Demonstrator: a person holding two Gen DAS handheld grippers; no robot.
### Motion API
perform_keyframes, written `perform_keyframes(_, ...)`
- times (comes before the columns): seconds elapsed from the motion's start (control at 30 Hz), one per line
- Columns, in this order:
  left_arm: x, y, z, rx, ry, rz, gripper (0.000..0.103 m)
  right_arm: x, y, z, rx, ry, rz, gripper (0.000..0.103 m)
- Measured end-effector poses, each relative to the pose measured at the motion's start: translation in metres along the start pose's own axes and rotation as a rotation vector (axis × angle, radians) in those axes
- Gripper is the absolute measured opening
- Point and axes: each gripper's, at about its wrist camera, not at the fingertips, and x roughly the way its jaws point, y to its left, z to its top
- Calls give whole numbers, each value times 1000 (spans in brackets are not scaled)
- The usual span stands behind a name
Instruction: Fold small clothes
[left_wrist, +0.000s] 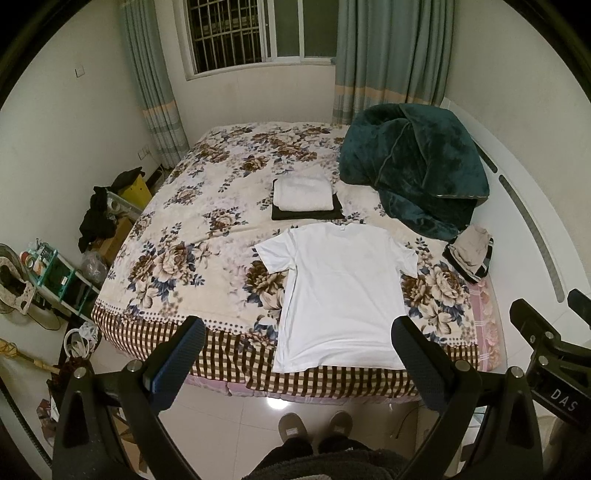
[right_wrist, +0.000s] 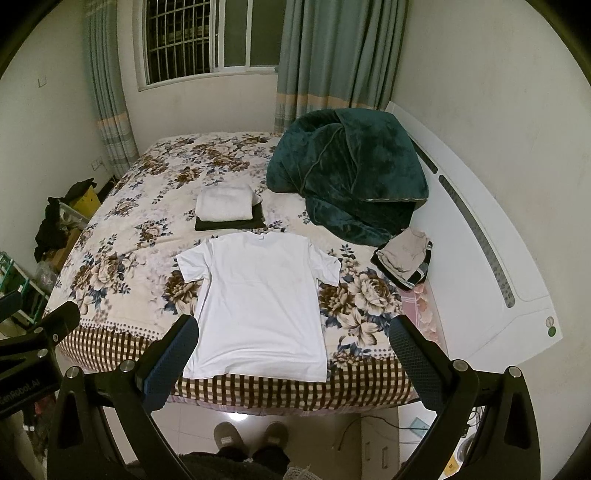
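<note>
A white T-shirt lies spread flat on the floral bedspread, sleeves out, hem at the near bed edge. Behind it sits a stack of folded clothes, white on top of black. A small heap of unfolded clothes rests at the right side of the bed. My left gripper hovers open above the near bed edge, nothing between its fingers. My right gripper is open too, held high over the shirt's hem and empty.
A bunched dark green blanket fills the far right of the bed. A white headboard runs along the right. Cluttered shelves and boxes stand on the left floor. A person's slippered feet stand at the bed's foot.
</note>
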Motion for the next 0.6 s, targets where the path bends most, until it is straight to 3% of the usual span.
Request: perform_keyframes(0.6, -2, -3, 5, 1, -7, 0, 103, -3, 1, 1, 0, -7, -1, 103)
